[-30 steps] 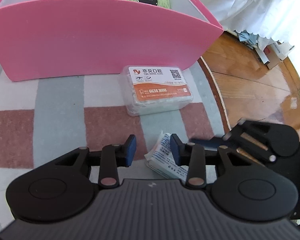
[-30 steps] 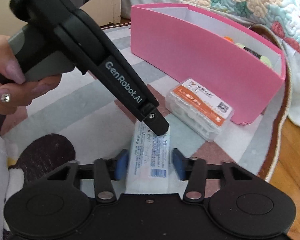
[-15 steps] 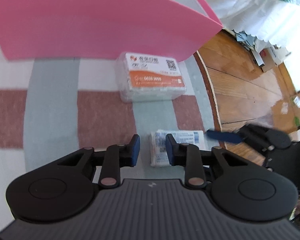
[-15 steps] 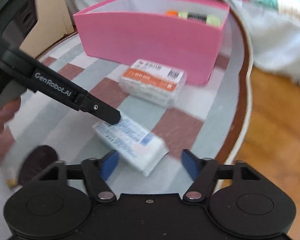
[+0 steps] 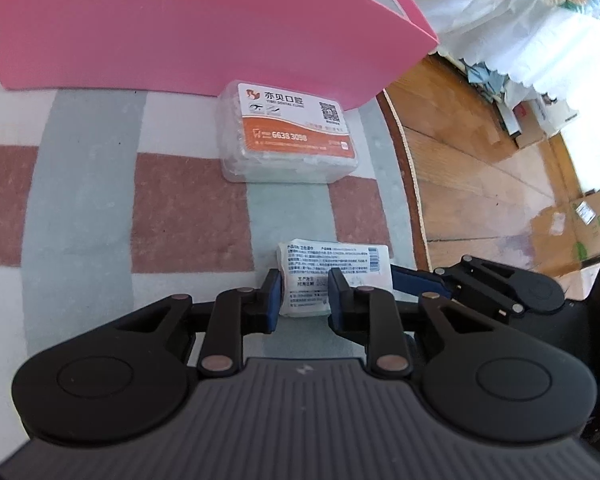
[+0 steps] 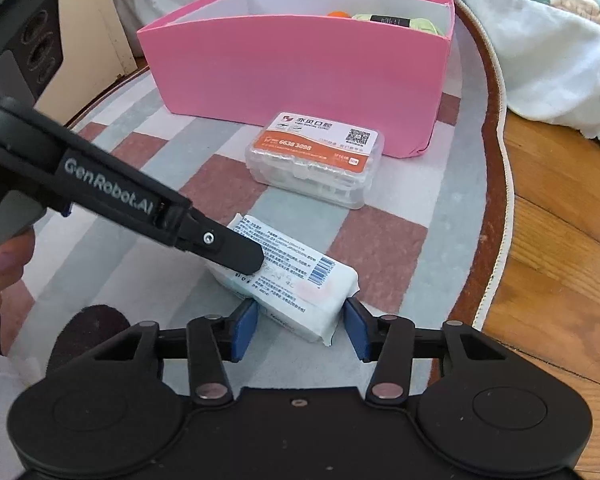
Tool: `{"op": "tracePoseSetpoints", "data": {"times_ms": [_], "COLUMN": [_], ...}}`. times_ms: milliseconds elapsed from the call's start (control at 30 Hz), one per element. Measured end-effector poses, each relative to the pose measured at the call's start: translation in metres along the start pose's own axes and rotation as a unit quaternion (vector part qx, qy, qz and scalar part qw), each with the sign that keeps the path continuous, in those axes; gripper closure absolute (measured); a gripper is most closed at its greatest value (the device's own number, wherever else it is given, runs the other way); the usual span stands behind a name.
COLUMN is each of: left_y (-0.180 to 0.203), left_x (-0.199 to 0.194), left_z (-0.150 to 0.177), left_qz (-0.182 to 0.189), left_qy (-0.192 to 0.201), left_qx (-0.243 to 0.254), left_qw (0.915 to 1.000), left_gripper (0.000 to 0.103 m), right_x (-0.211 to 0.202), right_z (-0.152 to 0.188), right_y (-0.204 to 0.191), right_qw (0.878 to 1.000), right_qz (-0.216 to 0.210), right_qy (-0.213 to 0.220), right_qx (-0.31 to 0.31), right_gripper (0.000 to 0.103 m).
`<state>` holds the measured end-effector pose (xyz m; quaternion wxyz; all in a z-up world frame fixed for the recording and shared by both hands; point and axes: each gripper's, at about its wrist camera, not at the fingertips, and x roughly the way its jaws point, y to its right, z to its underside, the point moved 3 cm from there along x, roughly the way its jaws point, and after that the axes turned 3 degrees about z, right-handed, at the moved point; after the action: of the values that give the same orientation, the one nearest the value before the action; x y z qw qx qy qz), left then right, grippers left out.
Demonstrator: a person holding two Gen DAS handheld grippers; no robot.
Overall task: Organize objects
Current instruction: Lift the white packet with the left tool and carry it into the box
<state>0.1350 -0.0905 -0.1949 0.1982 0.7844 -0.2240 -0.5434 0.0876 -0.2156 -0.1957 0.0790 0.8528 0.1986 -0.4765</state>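
A white wipes packet [image 5: 340, 258] [image 6: 300, 276] with blue print lies flat on the striped rug. My left gripper [image 5: 305, 300] has its jaws closing, and its pads press both sides of the packet's left end. In the right wrist view one left finger [image 6: 240, 254] lies over that end. My right gripper [image 6: 300, 326] straddles the other end with its jaws closing, the pads a little off the wrap. One of its blue pads [image 5: 414, 279] shows beside the packet. A clear plastic box with an orange label [image 5: 288, 136] [image 6: 316, 160] sits in front of the pink bin [image 5: 204, 28] [image 6: 300, 64].
An orange ball [image 6: 338, 14] and green yarn [image 6: 396, 22] lie in the bin's right end. The rug's corded edge [image 6: 500, 208] meets wooden floor [image 5: 480, 184] on the right. A white bed skirt [image 6: 540, 64] hangs behind. A hand [image 6: 4, 264] holds the left gripper.
The packet has swung round on the rug and its end now sits between the left jaws, which narrowed onto it. The right gripper rolled and its jaws drew in around the other end.
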Motion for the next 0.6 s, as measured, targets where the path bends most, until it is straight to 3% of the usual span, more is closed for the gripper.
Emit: {"op": "tracePoseSetpoints", "data": {"times_ms": [267,600], "left_y": [0.007,0.014], "left_x": [-0.02,-0.065], "left_z": [0.002,0.0], "left_qz": [-0.016,-0.03], "left_qy": [0.002,0.005], "left_qx": [0.014,0.012], "left_qw": [0.9998,0.9995], "left_gripper": [0.077,0.077], "right_x": [-0.013,-0.041], "right_z": [-0.007,-0.028], "right_y": [-0.015,-0.039], "right_qw": [1.0,0.998], "right_qz": [0.008,-0.016], "right_qy": [0.005,0.03], "right_qx": [-0.03,-0.055], "right_gripper": [0.049,0.039]}}
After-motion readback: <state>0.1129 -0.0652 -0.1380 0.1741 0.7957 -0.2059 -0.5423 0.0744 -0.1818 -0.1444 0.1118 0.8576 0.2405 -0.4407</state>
